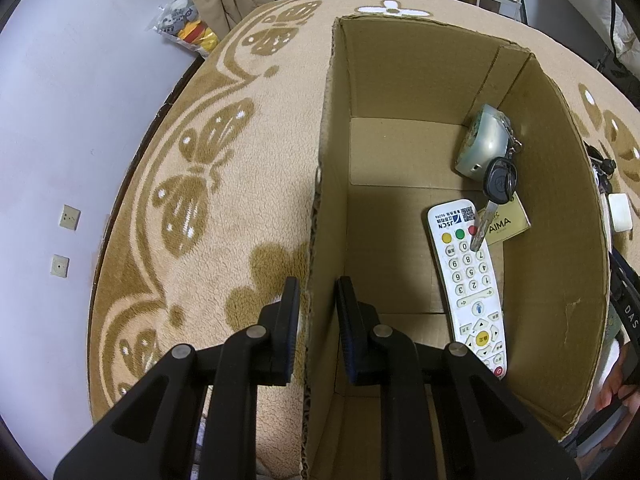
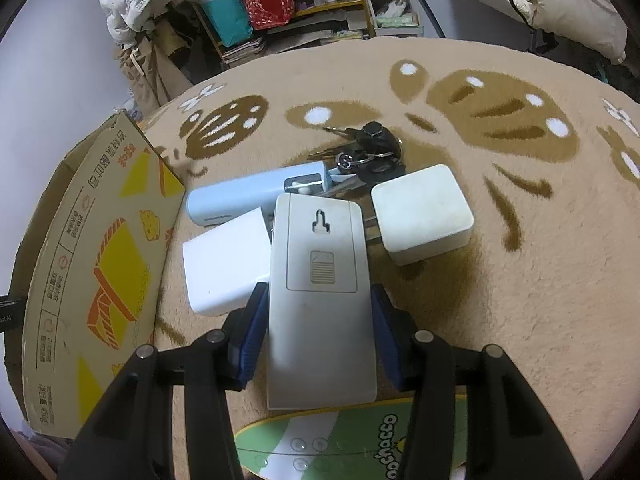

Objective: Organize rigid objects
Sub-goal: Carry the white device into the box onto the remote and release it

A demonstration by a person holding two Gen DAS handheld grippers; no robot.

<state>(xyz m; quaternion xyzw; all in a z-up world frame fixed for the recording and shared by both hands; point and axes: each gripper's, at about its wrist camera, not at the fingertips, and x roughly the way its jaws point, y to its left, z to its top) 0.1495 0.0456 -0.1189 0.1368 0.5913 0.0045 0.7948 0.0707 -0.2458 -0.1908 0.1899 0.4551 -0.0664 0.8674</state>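
Right claw (image 2: 318, 320) half open, clamped on grey remote back (image 2: 320, 280); white adapter (image 2: 422, 212) at 1 o'clock. Left claw (image 1: 318, 320) narrowly parted, straddling cardboard box wall (image 1: 320, 240), gripping nothing.

A grey remote (image 2: 320, 300) lies back-up, wall-hook slot and battery cover showing, lengthwise between the right jaws, its sides against the blue pads. Just left of the left jaw sits a white block (image 2: 226, 262); beyond it a pale blue tube (image 2: 256, 194) lies crosswise. Ahead and right of the jaws rests a white rounded adapter (image 2: 422, 212), a bunch of dark keys (image 2: 368, 148) farther out. The open cardboard box (image 1: 552, 216) has its near wall between the left jaws; inside, right of them, lie a white keypad remote (image 1: 470, 284), a black-headed key (image 1: 498, 184) and a pale green tape measure (image 1: 484, 142)
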